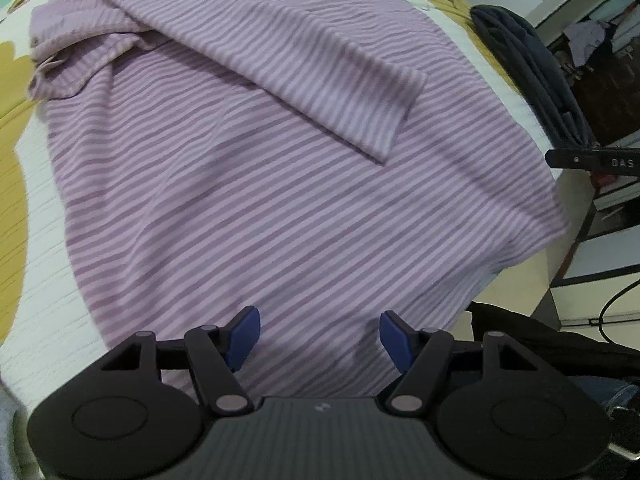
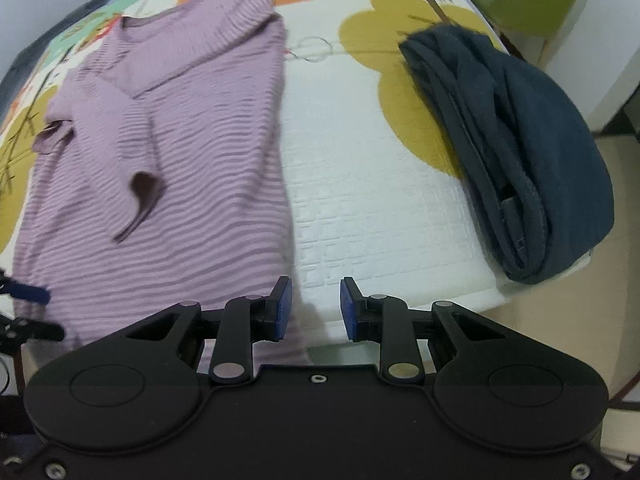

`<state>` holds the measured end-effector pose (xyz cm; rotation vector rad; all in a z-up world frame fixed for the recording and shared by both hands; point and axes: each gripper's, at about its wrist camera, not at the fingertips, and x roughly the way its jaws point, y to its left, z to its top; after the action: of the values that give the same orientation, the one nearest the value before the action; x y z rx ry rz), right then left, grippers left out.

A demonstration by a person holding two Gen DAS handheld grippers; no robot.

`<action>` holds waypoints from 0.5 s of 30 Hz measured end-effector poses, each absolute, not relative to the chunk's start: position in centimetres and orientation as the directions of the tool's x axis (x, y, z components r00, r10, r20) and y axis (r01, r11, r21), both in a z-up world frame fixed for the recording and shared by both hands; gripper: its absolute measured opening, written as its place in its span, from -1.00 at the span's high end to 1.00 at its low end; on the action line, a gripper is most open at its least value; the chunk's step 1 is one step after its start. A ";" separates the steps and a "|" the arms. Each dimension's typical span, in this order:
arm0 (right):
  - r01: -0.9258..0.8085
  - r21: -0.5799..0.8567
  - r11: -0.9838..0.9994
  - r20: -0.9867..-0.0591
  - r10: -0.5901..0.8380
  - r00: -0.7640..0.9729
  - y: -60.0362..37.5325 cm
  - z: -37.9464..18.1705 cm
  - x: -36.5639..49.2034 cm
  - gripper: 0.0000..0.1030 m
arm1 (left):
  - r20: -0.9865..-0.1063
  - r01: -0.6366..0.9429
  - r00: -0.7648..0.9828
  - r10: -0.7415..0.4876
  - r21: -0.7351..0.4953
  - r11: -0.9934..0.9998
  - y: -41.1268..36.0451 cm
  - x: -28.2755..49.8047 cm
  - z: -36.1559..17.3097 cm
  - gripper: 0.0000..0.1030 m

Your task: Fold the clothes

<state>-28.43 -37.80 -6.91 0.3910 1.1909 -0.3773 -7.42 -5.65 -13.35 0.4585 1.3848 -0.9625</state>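
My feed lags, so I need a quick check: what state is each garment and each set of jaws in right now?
Purple top: spread flat on the mat, both sleeves folded in across the body, body not yet folded.
Dark garment: already folded, bundled at the mat's edge.
Left gripper: jaws open over the top's hem, holding nothing.
Right gripper: jaws partly open at the top's hem corner, holding nothing.

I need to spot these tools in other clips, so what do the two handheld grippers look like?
Both look alike. The left gripper and the right gripper each have a wide black body with two round discs, black linkage arms on silver pivot pins, and two flat blue finger pads. The left body's centre panel is ribbed grey with a small logo; the right's is plain black with screws. No hands or sleeves show.
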 end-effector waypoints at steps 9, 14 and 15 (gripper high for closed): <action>0.405 0.132 0.905 -0.947 -0.005 0.321 -36.1 -9.4 -26.2 0.53 | -0.975 0.787 -0.001 -0.223 -0.139 0.601 -4.6 -6.9 -13.2 -0.34; 0.362 0.120 0.925 -0.951 0.002 0.310 -34.4 -10.2 -24.9 0.53 | -0.984 0.784 0.046 -0.170 -0.070 0.617 -4.4 -6.6 -13.4 -0.38; 0.351 0.103 0.931 -0.951 -0.011 0.308 -34.1 -10.3 -24.7 0.53 | -0.984 0.783 0.044 -0.173 -0.074 0.618 -4.4 -6.5 -13.3 -0.39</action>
<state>-24.73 -34.10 -10.31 0.3163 1.2398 -0.2442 -6.53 -4.36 -13.34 0.5770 1.3356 -0.7961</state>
